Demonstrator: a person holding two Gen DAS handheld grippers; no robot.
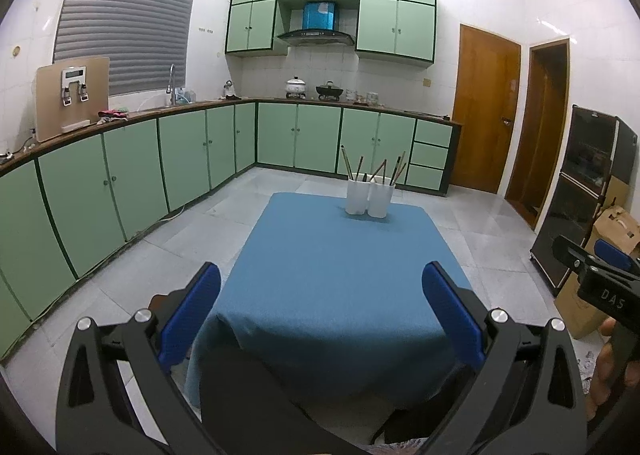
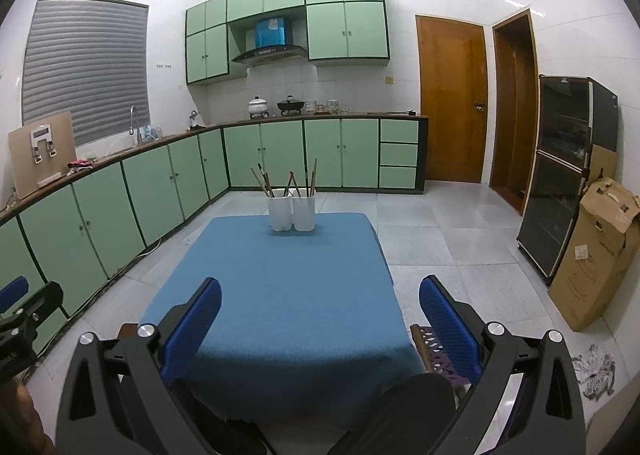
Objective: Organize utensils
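Note:
Two white cups stand side by side at the far end of the blue-clothed table [image 1: 328, 275]: a left cup [image 1: 357, 197] and a right cup [image 1: 381, 200], each holding several brown chopsticks [image 1: 384, 171]. They also show in the right wrist view as the left cup [image 2: 280, 214] and right cup [image 2: 304, 214]. My left gripper [image 1: 320, 311] is open and empty, well short of the cups over the table's near end. My right gripper [image 2: 320, 315] is open and empty, likewise near the front edge; it also shows at the right edge of the left wrist view [image 1: 600, 271].
Green cabinets [image 1: 132, 175] line the left and back walls. A black appliance cabinet [image 2: 560, 175] and a cardboard box [image 2: 596, 255] stand on the right. A wooden door [image 2: 452, 99] is at the back. Tiled floor surrounds the table. A chair [image 2: 436, 343] shows near the front right.

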